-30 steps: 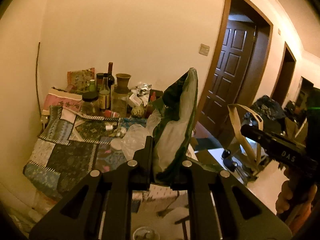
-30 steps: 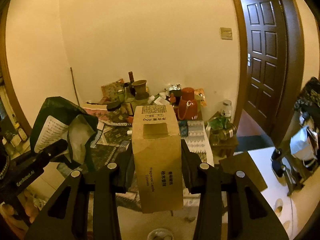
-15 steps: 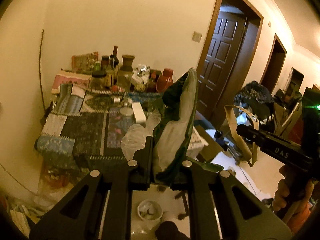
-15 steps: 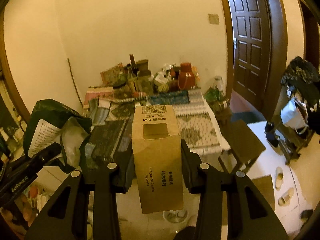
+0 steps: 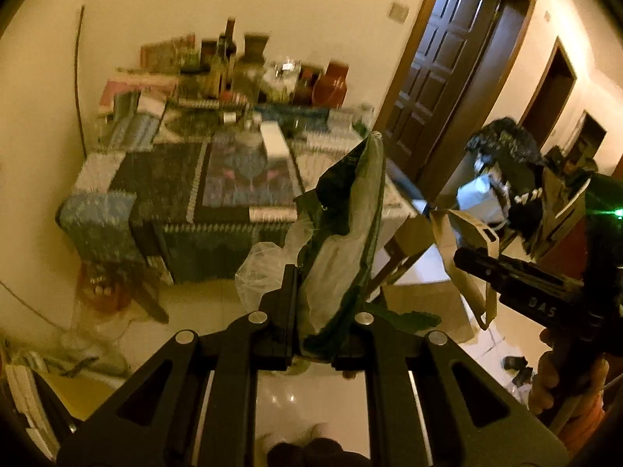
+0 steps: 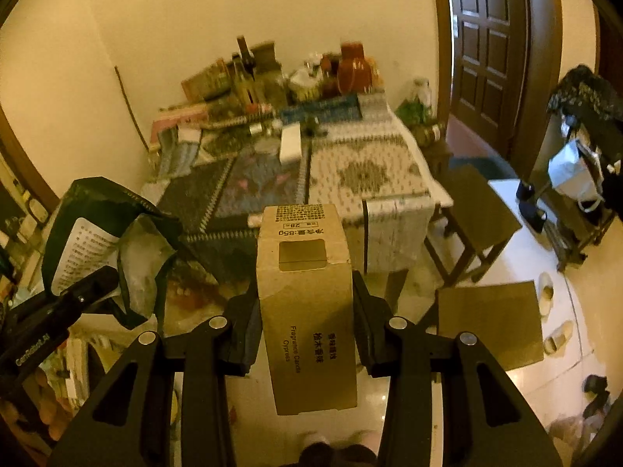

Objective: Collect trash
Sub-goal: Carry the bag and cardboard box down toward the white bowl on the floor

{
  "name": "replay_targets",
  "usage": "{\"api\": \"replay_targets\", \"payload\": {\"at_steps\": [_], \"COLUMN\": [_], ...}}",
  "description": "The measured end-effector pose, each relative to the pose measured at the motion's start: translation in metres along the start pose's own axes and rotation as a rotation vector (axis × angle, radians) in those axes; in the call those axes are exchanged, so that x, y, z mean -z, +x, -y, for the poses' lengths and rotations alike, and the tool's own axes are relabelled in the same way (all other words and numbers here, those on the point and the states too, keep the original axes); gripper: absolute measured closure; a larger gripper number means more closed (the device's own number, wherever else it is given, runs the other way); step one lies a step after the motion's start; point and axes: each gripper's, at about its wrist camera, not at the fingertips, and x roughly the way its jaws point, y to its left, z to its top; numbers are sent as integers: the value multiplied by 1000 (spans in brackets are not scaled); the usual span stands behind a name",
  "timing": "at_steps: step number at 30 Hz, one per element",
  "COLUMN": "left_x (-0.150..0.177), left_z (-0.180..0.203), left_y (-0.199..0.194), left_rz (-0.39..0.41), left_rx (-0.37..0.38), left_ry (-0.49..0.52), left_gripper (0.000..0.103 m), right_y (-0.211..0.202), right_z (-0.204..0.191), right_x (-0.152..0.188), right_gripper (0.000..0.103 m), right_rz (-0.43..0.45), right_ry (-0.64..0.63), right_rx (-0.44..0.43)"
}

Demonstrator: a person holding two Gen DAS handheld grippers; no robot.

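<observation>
Table (image 6: 373, 179) apparently farther, lower.

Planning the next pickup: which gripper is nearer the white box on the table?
Neither clearly. The left gripper, shut on the green bag, and the right gripper, shut on the cardboard box, are both well back from the white box, over the floor.

A crumpled dark green foil bag (image 5: 342, 233) with a silvery-white lining stands upright between the fingers of the left gripper (image 5: 317, 307), with a wad of clear plastic film (image 5: 261, 272) bunched against its left side. A tall brown cardboard carton (image 6: 307, 303) printed "Fragrance Candle Cypress", with a rectangular cut-out window near its top, is clamped upright in the right gripper (image 6: 305, 327), above the pale floor.
</observation>
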Motion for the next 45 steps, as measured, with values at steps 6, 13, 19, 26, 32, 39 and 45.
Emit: {"api": "replay_targets", "payload": {"at_steps": [6, 13, 19, 26, 32, 39, 45], "left_x": [26, 80, 135, 201, 244, 270, 280], "left_z": [3, -7, -28, -62, -95, -120, -122], "left_y": [68, 170, 245, 322, 375, 416, 444], "left_rz": [-92, -209, -282, -344, -364, -372, -387], "left_rx": [-30, -73, -97, -113, -133, -129, -113], "left_ry": [-29, -93, -161, -210, -233, -264, -261], "left_gripper": [92, 92, 92, 92, 92, 92, 92], "right_y": [51, 128, 209, 301, 375, 437, 450], "right_z": [23, 54, 75, 87, 87, 90, 101], "right_x": [25, 60, 112, 176, 213, 236, 246], "right_gripper": [66, 66, 66, 66, 66, 58, 46], "right_rz": [-88, -204, -324, -408, -448, -515, -534], "right_ry": [-34, -73, -64, -61, -42, -38, -14], "right_rx": [2, -5, -15, -21, -60, -100, -72]}}
